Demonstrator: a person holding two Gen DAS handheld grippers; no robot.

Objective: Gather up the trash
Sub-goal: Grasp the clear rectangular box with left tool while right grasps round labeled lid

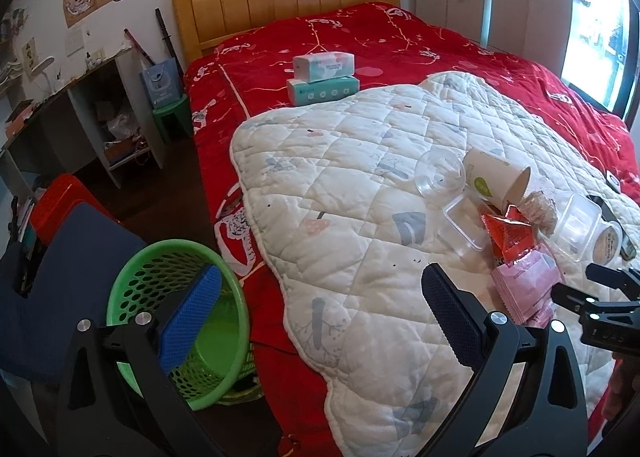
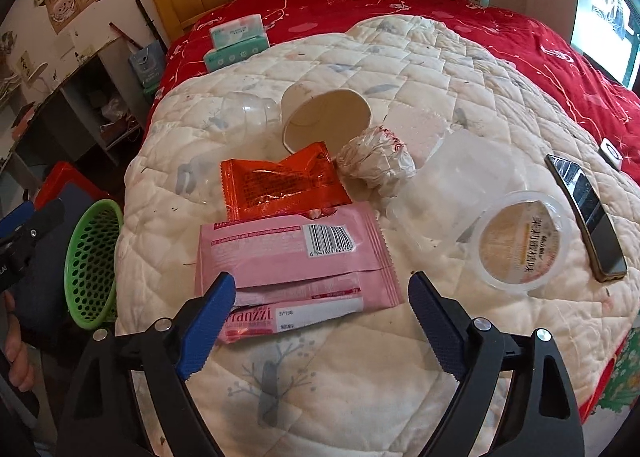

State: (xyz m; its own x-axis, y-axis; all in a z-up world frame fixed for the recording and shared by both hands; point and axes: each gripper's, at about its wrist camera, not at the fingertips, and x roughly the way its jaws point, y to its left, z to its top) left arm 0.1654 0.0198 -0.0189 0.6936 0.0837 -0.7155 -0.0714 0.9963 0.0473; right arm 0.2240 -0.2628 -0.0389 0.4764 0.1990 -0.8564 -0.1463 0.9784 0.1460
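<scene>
Trash lies on a white quilted blanket (image 2: 400, 357) on the bed: pink wrappers (image 2: 292, 257), an orange wrapper (image 2: 280, 181), a tipped paper cup (image 2: 324, 121), a crumpled paper ball (image 2: 376, 157), clear plastic containers (image 2: 444, 185) and a round lid (image 2: 520, 243). My right gripper (image 2: 320, 293) is open and empty, just in front of the pink wrappers. My left gripper (image 1: 320, 289) is open and empty, hovering over the bed's left edge, left of the trash pile (image 1: 516, 233). A green mesh basket (image 1: 180, 321) stands on the floor beside the bed.
A phone (image 2: 588, 217) lies on the blanket at the right. Two tissue packs (image 1: 323, 81) sit further up the red bedspread (image 1: 360, 29). A desk with shelves (image 1: 80, 129), a red crate (image 1: 60, 197) and a dark blue item (image 1: 72, 285) are at the left.
</scene>
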